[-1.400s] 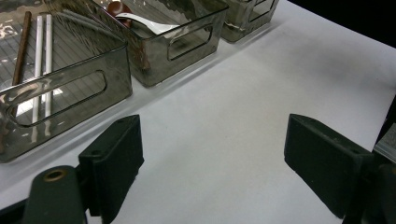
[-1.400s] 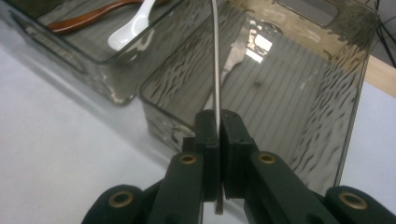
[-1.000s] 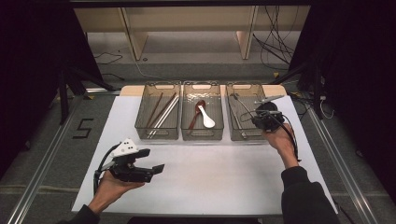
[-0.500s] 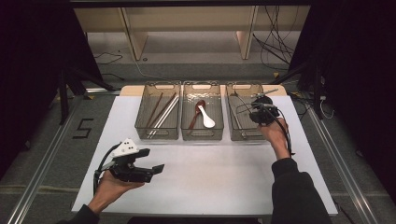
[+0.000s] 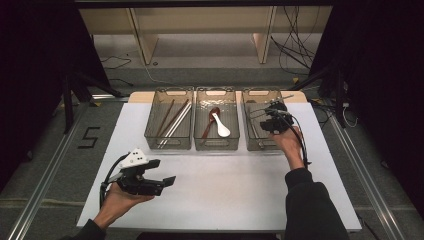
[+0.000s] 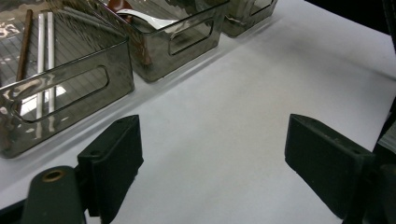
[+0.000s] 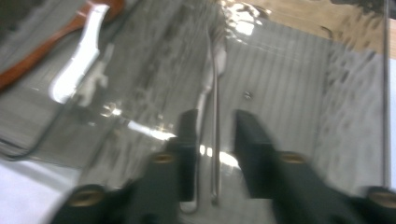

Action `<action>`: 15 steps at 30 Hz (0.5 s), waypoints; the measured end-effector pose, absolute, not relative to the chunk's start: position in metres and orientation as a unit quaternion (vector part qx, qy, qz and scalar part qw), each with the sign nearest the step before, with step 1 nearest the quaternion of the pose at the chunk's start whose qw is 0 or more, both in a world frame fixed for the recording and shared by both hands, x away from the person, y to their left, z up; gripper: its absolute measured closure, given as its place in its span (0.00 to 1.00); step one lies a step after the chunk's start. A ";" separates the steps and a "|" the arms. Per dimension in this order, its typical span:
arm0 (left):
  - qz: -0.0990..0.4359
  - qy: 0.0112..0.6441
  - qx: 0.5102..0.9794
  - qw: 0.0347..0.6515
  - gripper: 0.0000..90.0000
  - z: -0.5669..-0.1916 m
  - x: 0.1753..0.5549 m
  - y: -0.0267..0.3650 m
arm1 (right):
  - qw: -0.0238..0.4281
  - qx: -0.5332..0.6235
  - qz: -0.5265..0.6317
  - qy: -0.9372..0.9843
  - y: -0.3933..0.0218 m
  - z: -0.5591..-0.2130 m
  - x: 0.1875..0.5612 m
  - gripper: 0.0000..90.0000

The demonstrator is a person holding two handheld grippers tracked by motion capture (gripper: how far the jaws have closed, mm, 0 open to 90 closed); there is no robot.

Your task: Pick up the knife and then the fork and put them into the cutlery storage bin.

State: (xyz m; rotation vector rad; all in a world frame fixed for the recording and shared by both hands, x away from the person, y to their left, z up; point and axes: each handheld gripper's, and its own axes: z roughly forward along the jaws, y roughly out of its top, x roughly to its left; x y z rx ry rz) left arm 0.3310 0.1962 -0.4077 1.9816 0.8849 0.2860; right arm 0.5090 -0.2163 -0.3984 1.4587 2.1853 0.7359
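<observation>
On the white bench (image 5: 240,190), 3 smoky clear bins are sitting in a row along the far edge. The left bin (image 5: 169,142) is holding chopsticks (image 5: 172,120), some brown and some pale. The middle bin (image 5: 216,144) is carrying a brown spoon (image 5: 209,121) and a white spoon (image 5: 220,126), lying just beside each other. The right bin (image 5: 253,142) is holding thin metal cutlery.

The right tongs (image 5: 267,116) are hanging over the right bin, pointing down into it, with the person's right hand (image 5: 287,141) gripping them from the near side. In the right gripper view, the right tongs (image 7: 215,135) are standing partly open, having just been opening, and a slim metal utensil (image 7: 214,93) is lying on the bin floor in the gap between the 2 jaws. The jaws are not pressing on it, though the picture is blurred, so whether its handle is brushing the left jaw I cannot tell. The utensil's head is pointing away toward the bin's far wall.

The left tongs (image 5: 165,181) are resting low over the near left part of the bench, well apart from the bins, cradled in the person's left hand (image 5: 120,197). In the left gripper view, the left tongs (image 6: 212,158) are gaping wide with nothing between them, facing bare white bench and the front of the left bin (image 6: 65,88).
</observation>
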 end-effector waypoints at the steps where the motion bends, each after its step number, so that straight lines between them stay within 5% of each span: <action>1: 0.119 0.359 0.804 0.458 0.21 -0.408 0.331 0.196 | 0.208 0.517 0.267 0.786 -0.216 -0.396 0.507 0.74; 15: 0.119 0.360 0.803 0.460 0.20 -0.408 0.331 0.196 | 0.190 0.484 0.316 0.794 -0.220 -0.376 0.477 0.52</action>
